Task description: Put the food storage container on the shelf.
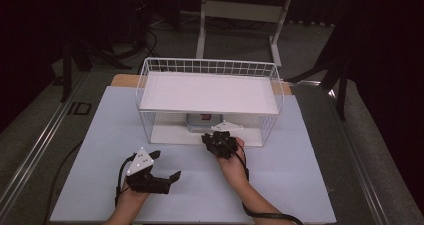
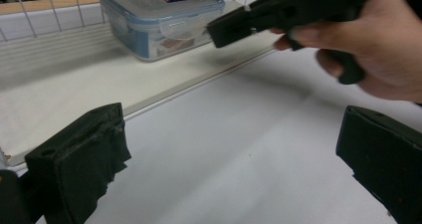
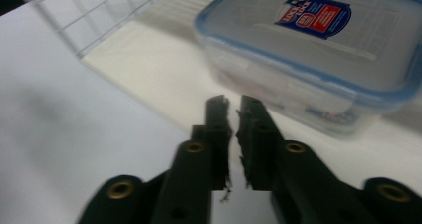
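A clear plastic box with a blue-rimmed lid (image 1: 201,120) (image 2: 159,20) (image 3: 318,50) stands on the lower shelf of a white wire rack (image 1: 210,65). My right gripper (image 1: 212,135) (image 3: 234,107) (image 2: 234,27) is shut with nothing between its jaws. Its tips are just short of the box's near side, by the lid's latch flap. My left gripper (image 1: 164,165) (image 2: 231,159) hovers over the white table (image 1: 300,185) in front of the rack. It is wide open and holds nothing.
The rack has a white top shelf (image 1: 210,92) above the box and wire walls at the sides and back. Its lower shelf (image 2: 64,94) has a raised front lip. A desk frame (image 1: 240,10) stands behind the table.
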The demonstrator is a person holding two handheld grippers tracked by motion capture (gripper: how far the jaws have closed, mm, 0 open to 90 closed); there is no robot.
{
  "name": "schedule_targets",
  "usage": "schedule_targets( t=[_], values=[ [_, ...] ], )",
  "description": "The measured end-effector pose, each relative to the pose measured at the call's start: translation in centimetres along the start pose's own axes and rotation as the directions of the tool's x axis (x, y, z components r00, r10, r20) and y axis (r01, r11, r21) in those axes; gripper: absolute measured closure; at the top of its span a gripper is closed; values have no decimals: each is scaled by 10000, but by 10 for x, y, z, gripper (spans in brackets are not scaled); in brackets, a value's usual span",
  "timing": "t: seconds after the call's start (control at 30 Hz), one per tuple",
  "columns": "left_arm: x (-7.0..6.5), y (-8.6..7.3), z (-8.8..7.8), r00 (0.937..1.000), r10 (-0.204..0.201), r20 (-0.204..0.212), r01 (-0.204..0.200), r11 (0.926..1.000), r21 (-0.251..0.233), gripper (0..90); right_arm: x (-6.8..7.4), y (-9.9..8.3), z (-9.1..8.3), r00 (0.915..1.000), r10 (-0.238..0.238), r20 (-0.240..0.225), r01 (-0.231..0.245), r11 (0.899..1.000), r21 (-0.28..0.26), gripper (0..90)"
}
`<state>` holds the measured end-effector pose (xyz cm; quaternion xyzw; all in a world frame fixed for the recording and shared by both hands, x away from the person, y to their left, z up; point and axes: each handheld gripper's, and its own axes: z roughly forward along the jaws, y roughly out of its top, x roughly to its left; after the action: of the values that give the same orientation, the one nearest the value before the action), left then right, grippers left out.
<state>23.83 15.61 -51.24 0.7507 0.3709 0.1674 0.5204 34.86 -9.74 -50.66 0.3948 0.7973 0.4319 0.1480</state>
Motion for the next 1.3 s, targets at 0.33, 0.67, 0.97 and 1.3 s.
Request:
schedule_targets(
  t=[0.33,0.67,0.97,1.3],
  values=[
    [-7,7,-1,9984,302,483,-289,9992,-277,7,4,-17,-52,9994,-162,-302,149,9988,-456,457],
    [-13,22,-10,9964,532,663,-501,9977,-466,7,8,-33,-80,9965,-607,-572,546,9932,-1030,137],
    [-7,13,-25,9963,525,675,-506,9983,-295,6,-3,-52,-103,9968,-624,-508,568,9930,-1040,143],
    [4,-3,-33,9982,415,428,-399,9985,-377,6,-21,-73,-125,9979,-511,-387,466,9930,-1089,143]
  ],
)
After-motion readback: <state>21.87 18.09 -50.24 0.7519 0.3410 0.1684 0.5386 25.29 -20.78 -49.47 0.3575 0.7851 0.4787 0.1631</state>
